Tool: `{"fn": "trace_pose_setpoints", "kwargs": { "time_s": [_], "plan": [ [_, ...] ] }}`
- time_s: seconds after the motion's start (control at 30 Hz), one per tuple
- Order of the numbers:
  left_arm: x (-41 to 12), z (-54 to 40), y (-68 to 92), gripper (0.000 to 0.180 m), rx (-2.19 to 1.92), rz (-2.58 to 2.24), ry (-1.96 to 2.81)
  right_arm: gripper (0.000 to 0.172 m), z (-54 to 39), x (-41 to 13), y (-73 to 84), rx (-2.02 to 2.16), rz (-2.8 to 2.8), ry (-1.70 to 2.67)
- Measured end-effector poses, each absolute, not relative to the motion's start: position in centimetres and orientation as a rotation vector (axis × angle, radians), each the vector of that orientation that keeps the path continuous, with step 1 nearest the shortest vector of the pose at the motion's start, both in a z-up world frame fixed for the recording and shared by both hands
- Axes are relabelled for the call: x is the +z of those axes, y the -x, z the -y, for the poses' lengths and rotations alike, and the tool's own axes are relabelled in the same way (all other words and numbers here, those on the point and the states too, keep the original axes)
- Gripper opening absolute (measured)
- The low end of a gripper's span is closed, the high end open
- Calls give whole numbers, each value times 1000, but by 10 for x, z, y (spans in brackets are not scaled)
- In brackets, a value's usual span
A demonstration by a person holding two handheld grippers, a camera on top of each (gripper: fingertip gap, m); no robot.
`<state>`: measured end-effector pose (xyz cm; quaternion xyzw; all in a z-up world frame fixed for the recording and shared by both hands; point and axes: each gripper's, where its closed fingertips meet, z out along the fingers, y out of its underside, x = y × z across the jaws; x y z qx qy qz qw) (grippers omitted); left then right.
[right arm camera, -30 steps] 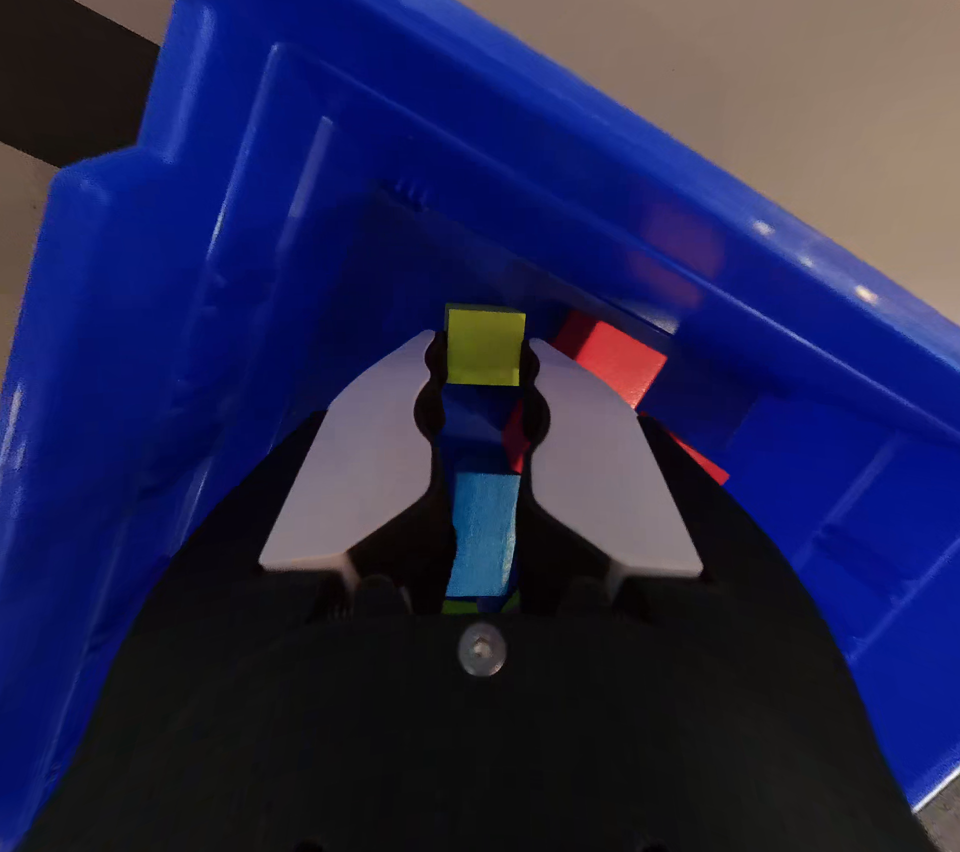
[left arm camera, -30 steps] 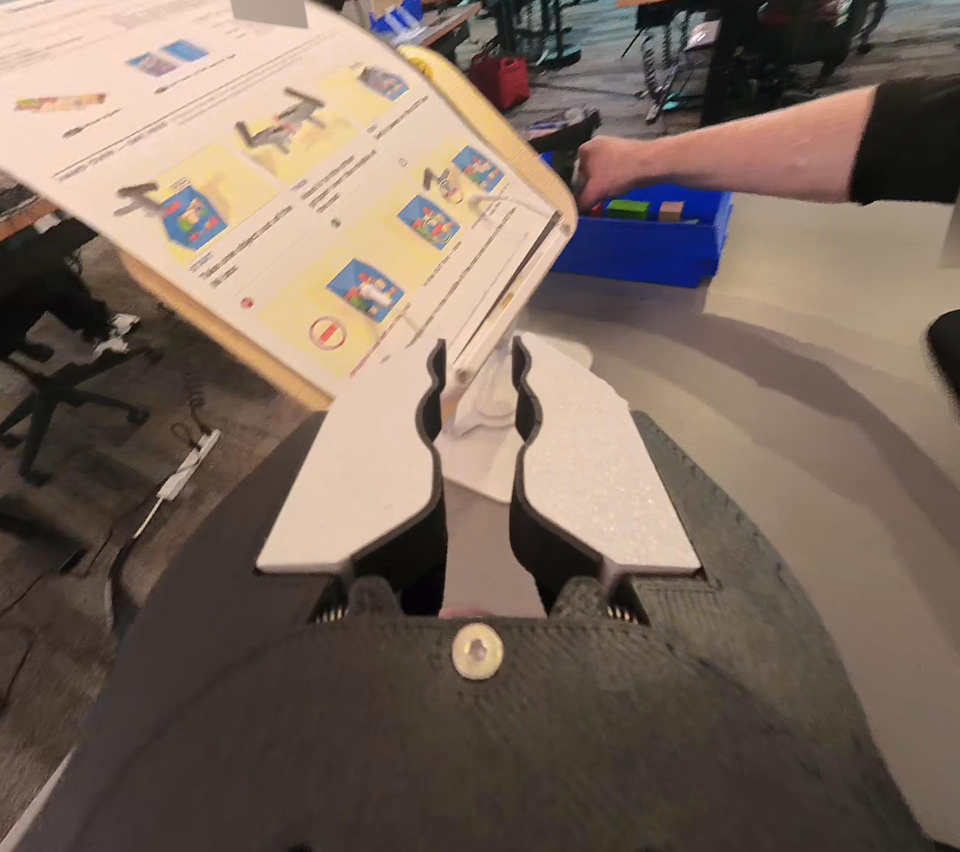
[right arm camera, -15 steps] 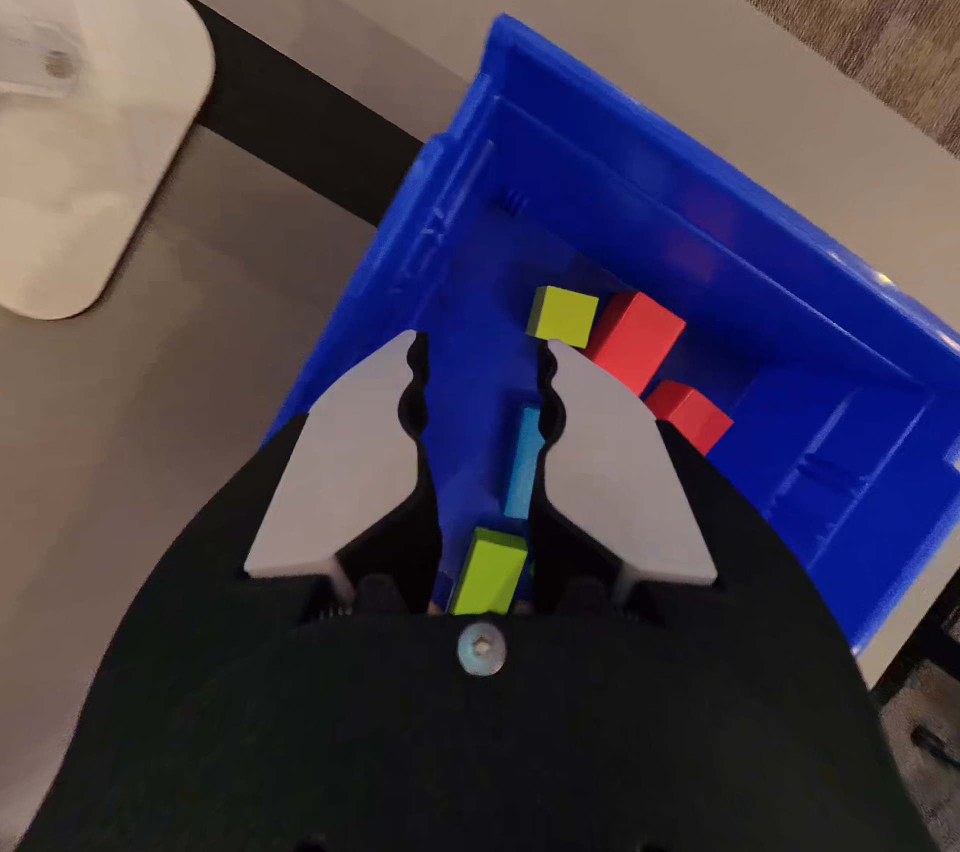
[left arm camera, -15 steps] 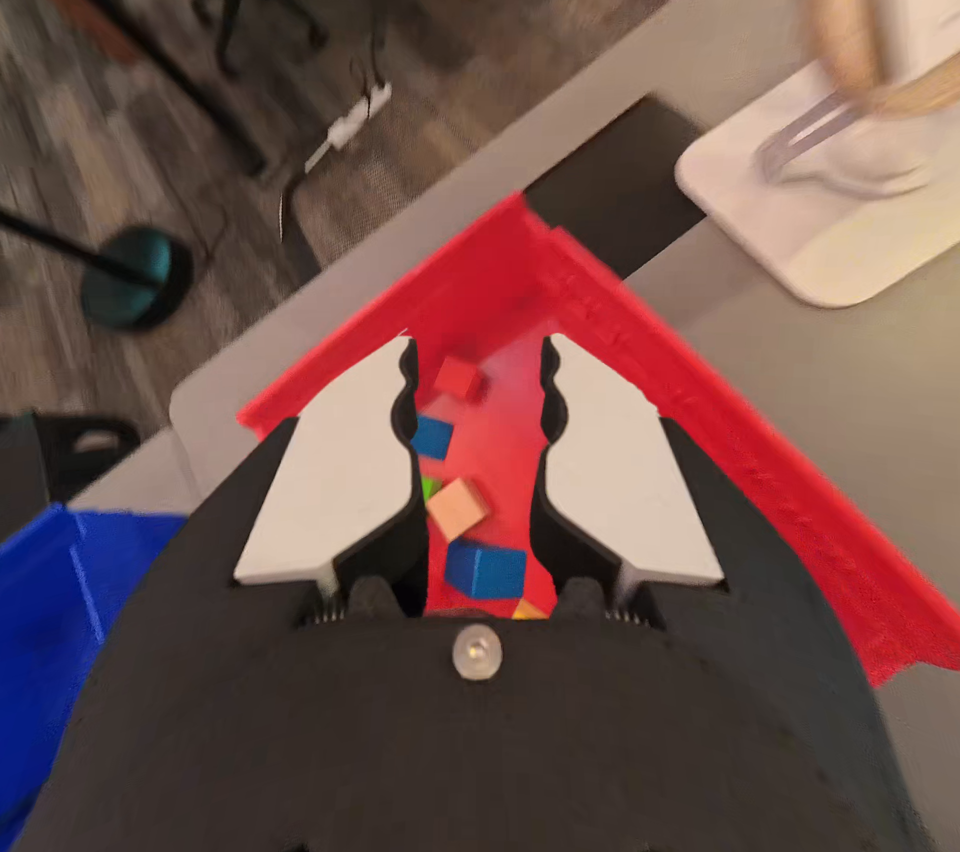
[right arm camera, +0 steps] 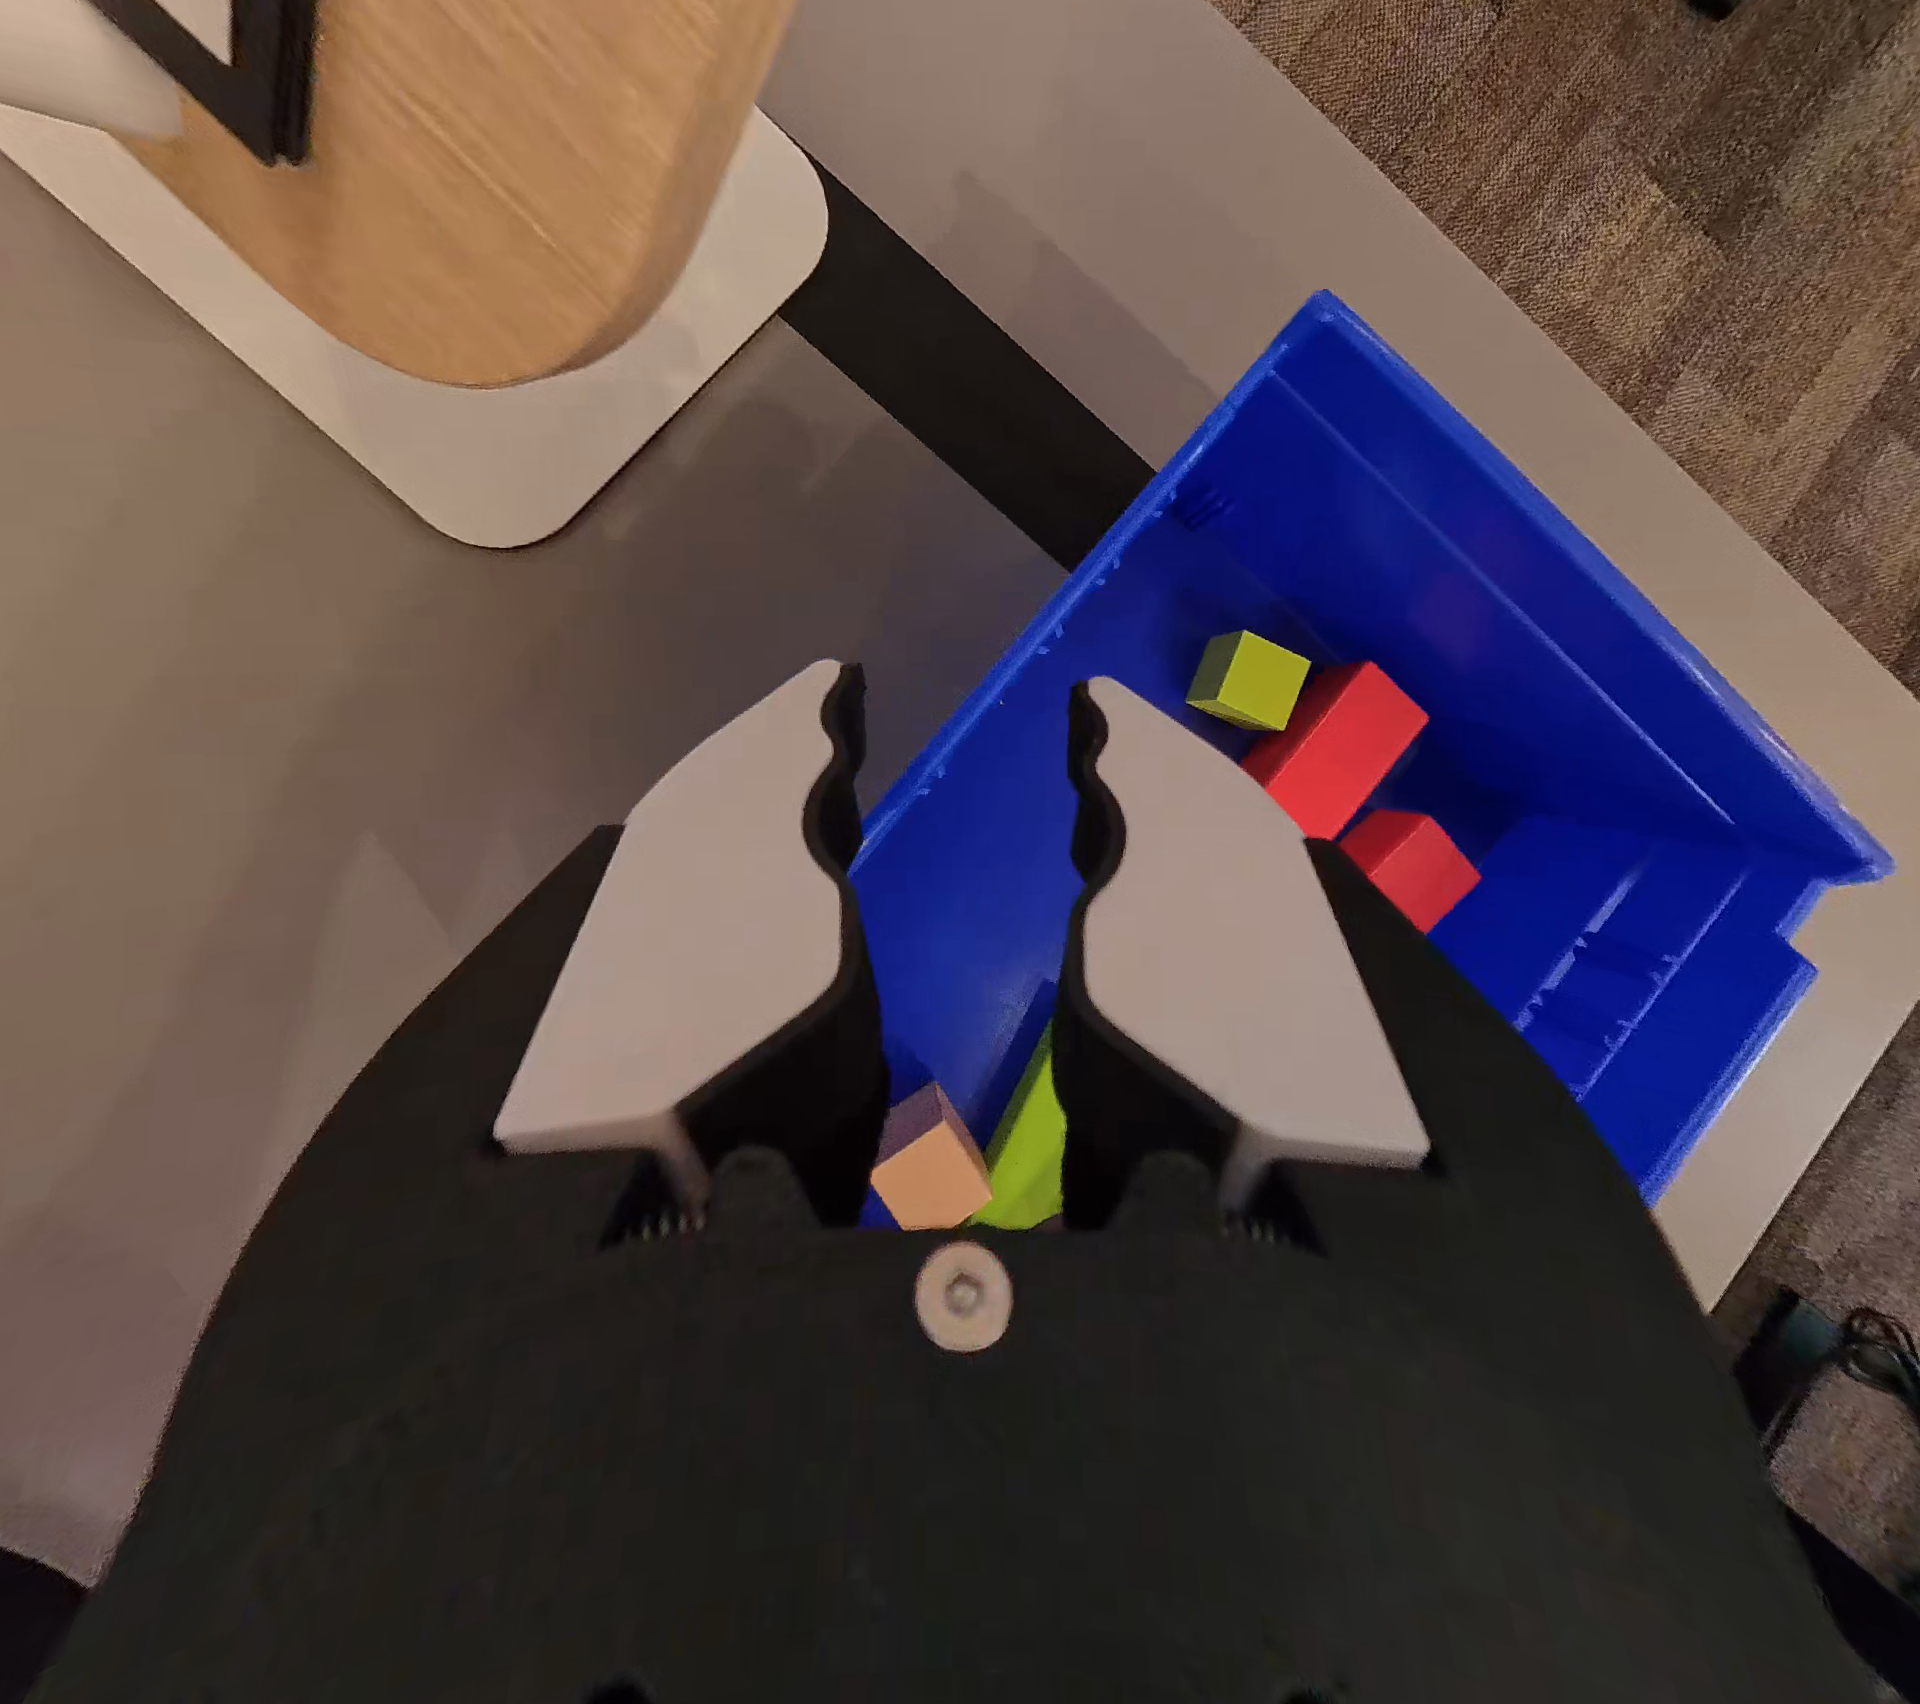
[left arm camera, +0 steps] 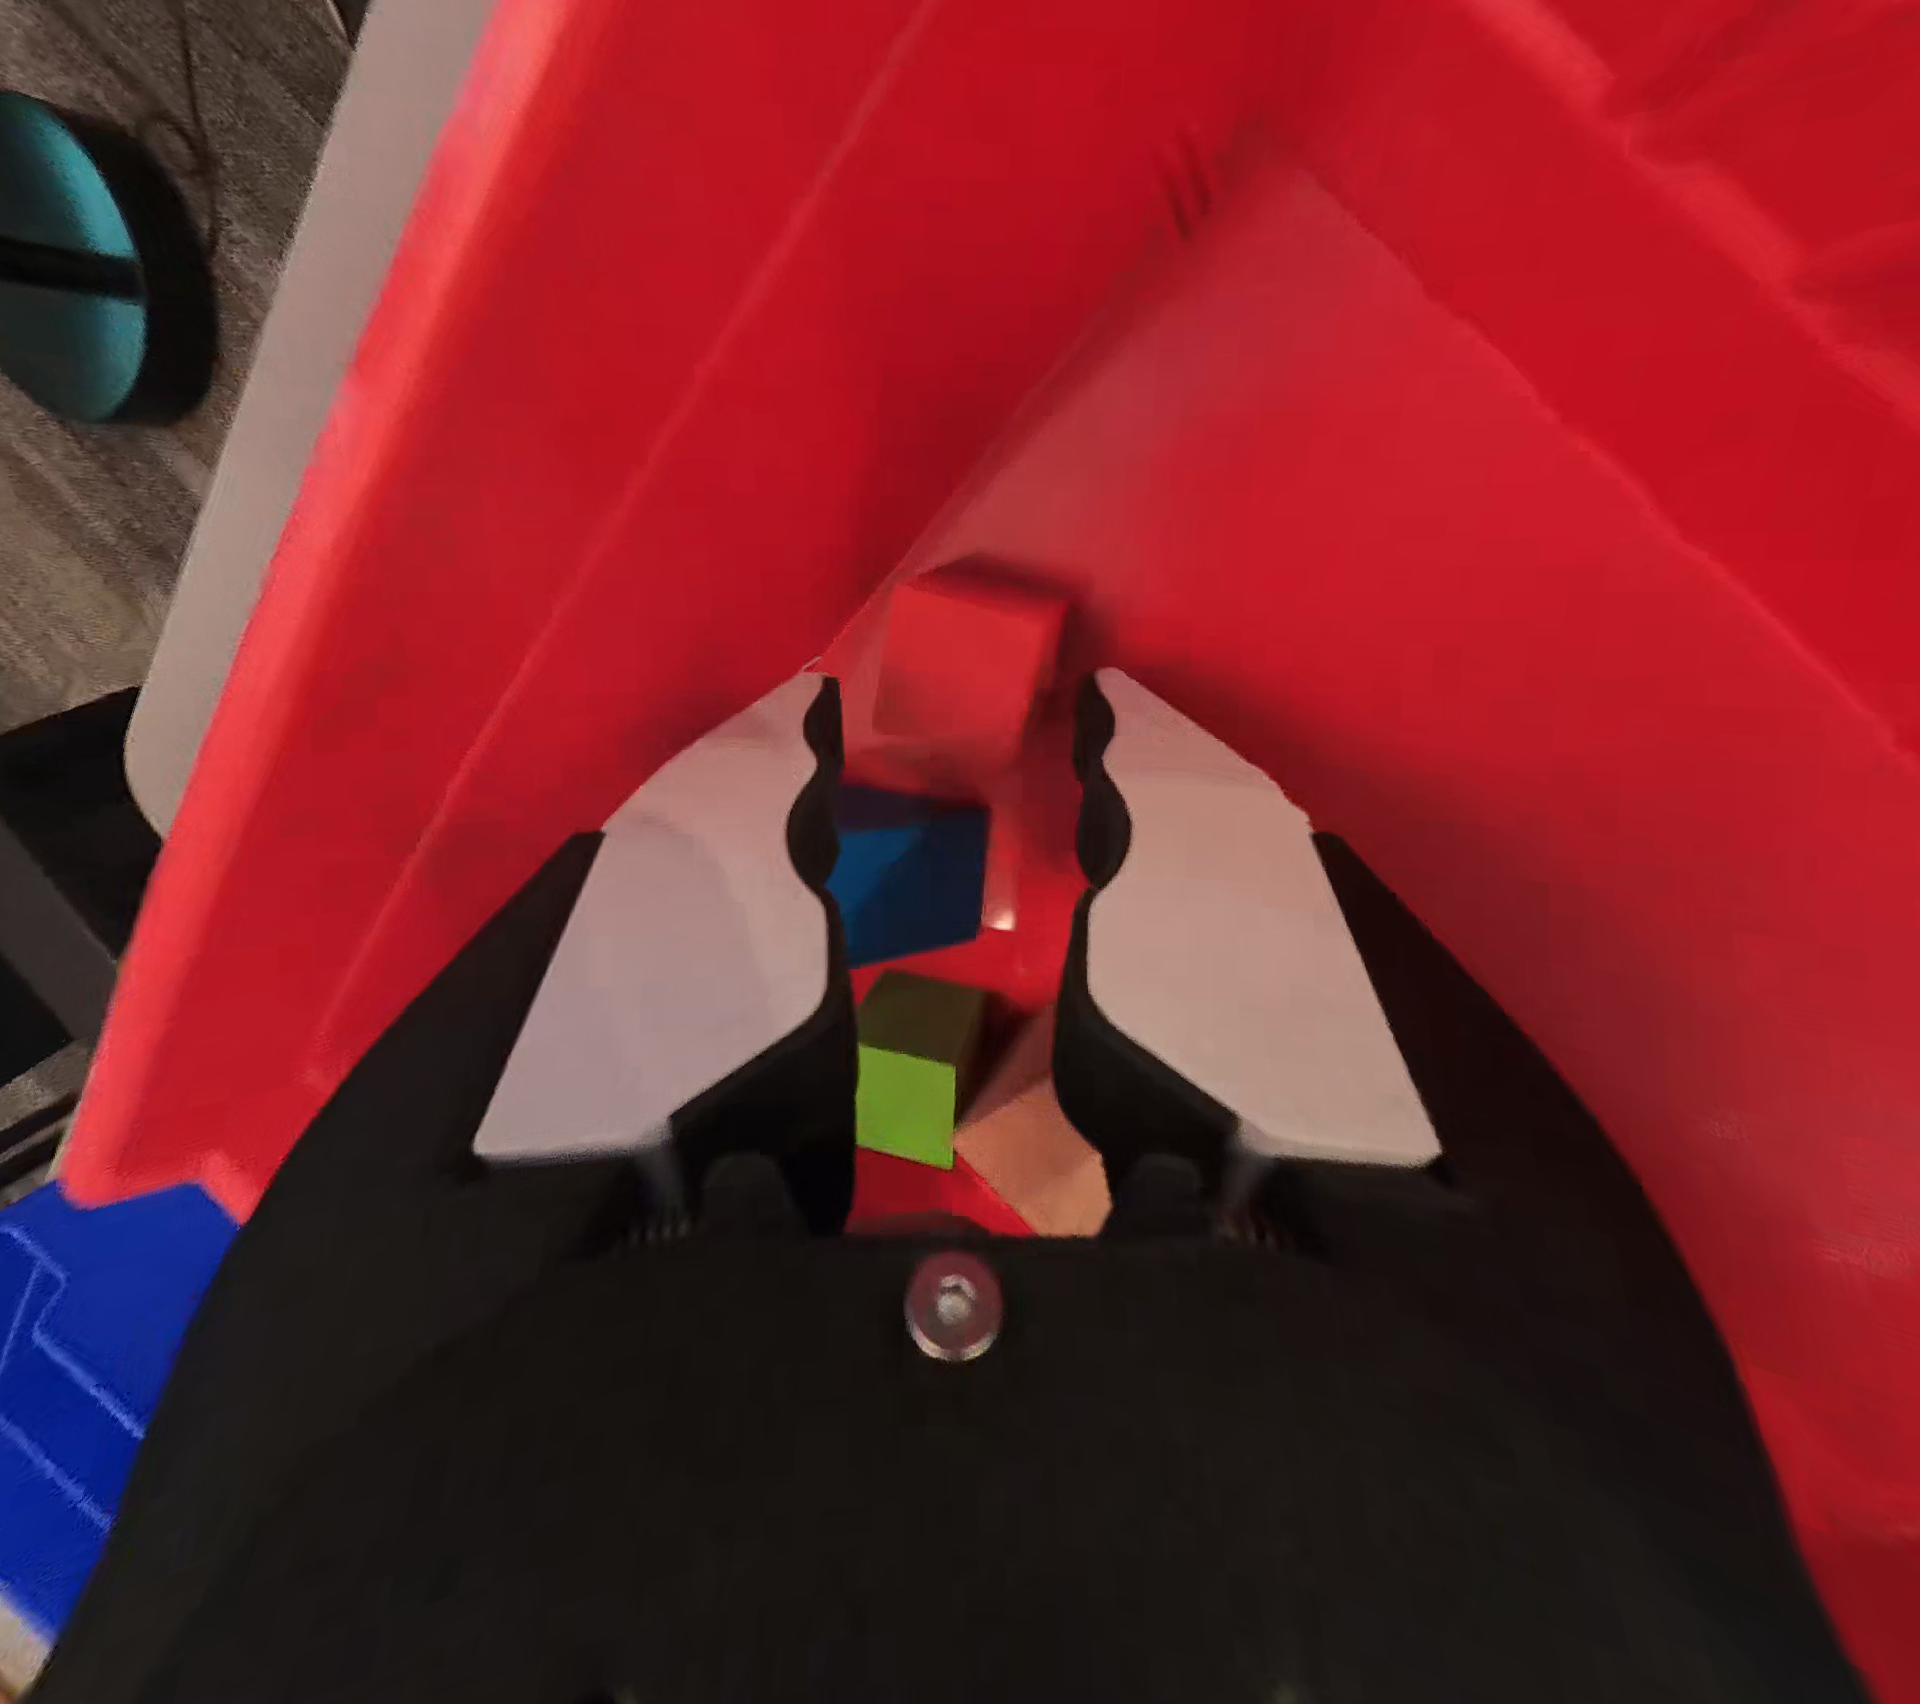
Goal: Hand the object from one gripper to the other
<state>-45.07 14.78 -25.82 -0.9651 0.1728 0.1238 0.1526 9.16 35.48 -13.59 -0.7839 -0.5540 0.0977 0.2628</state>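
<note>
Deep between red bin (left arm camera: 1351, 304) walls, left tool (left arm camera: 956, 698) gapes around red cube (left arm camera: 966, 667); right tool (right arm camera: 961, 688) open.

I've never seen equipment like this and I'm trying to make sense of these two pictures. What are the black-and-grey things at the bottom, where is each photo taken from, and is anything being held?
There is no robot: a person holds a pair of tongs in each hand, and a camera on each looks forward along its two grey fingers.

The left view shows the left tongs deep inside a red bin, above a red cube, a blue block and a green cube. The fingers are apart, gripping nothing.

The right view shows the right tongs above the grey table and the wall of a blue bin with green and red blocks inside. They are open and hold nothing.
</note>
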Motion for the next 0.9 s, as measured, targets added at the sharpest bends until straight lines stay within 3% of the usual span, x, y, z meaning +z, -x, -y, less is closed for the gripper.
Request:
{"fn": "trace_pose_setpoints", "kwargs": {
  "time_s": [0.03,0.23,0.4,0.6,0.9],
  "plan": [
    [-263,-147,451,34,350,-501,2793,36,-353,-135,-91,259,1503,2114],
    [-235,-146,432,30,206,-405,2661,33,-314,-89,-66,335,1498,1925],
    [-120,-139,342,30,-127,-488,2159,35,-213,-19,-2,648,1595,1554],
    [-15,-102,196,30,-395,-704,1719,42,-113,21,67,915,1610,1212],
    [19,-70,81,30,-585,-847,1503,34,-65,31,86,1086,1628,1089]
  ]
}}
